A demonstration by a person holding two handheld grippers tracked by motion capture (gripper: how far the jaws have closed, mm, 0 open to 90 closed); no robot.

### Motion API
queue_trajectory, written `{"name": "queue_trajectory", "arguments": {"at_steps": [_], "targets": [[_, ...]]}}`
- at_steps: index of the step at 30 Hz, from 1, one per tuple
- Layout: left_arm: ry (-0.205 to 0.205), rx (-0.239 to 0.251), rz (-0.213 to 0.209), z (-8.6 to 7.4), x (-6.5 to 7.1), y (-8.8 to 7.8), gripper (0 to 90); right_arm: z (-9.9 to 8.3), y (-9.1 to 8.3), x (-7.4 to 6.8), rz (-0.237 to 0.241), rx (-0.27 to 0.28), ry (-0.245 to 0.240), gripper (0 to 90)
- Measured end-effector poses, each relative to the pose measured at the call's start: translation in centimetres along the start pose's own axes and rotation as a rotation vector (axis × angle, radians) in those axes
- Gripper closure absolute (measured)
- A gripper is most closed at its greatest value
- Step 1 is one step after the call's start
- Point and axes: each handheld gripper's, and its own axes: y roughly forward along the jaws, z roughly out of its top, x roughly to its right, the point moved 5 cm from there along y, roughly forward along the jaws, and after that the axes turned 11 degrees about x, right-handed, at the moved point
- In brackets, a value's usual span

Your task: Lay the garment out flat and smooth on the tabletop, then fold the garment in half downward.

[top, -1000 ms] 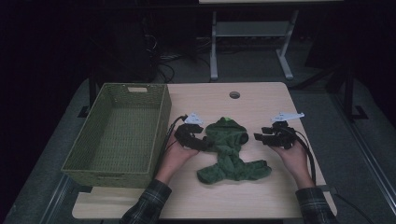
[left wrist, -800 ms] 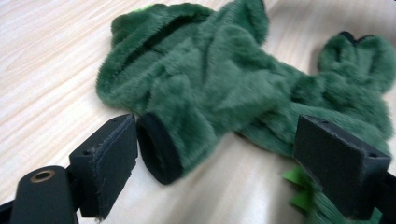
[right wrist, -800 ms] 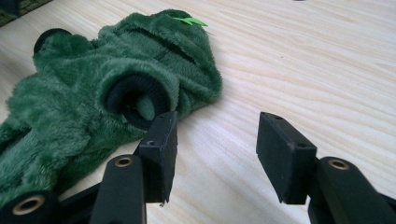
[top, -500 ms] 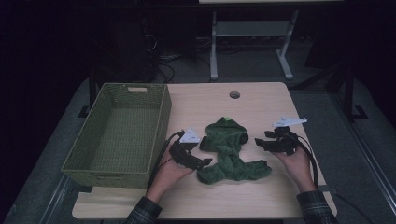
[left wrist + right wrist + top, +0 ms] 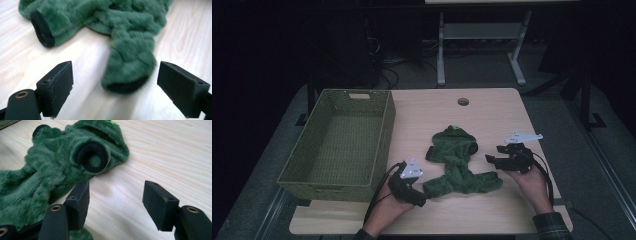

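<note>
A small green fleece garment (image 5: 458,162) lies flat on the pale wooden worktop (image 5: 492,112), a little toward the near edge from the middle. Its long axis runs from 12 o'clock to 6 o'clock in the high view: the hood end points to 12 o'clock, away from the person, and the two leg ends splay out at the near side toward 5 and 7 o'clock. Dark cuffs rim the sleeve openings, seen close in the left gripper view (image 5: 42,28) and the right gripper view (image 5: 92,157).

The left tongs (image 5: 421,198) sit at the garment's 7 o'clock corner, held in the person's left hand (image 5: 387,210). In the left gripper view their jaws are spread wide, with one dark-rimmed leg end (image 5: 127,75) lying between them, not touched by either pad. The right tongs (image 5: 494,156) are at the garment's 3 o'clock side, held by the right hand (image 5: 529,182); their jaws are also spread, the left-hand pad just beside the fleece, bare wood between them.

A green woven basket (image 5: 337,142) stands at 9 o'clock from the garment, near the worktop's left edge.
</note>
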Motion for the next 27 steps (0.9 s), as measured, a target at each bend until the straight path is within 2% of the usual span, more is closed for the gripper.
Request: {"name": "queue_trajectory", "arguments": {"at_steps": [5,12,18,22,26,27], "targets": [[0.036,-0.003,0.022,-1.2,0.9,-0.7,12.8,-0.5,-0.6,-0.7,0.007,-0.005,-0.001,38.2],[0.031,0.0,0.039,-2.5,0.7,-1.1,12.7,-0.4,-1.1,-2.0,0.052,0.004,-0.017,43.0],[0.035,-0.032,0.02,-3.2,0.9,-0.7,12.7,-0.2,-1.1,-3.5,0.1,0.015,-0.021,47.8],[0.039,-0.047,0.022,-3.6,0.9,-0.5,12.7,0.1,-0.9,-4.7,0.127,0.019,-0.039,49.9],[0.032,-0.025,0.015,-3.8,0.7,-0.3,12.6,0.2,-0.6,-6.1,0.153,0.025,-0.065,52.8],[0.024,-0.027,0.01,-3.8,0.7,-0.3,12.6,0.3,-0.6,-6.4,0.164,0.025,-0.056,53.3]]}}
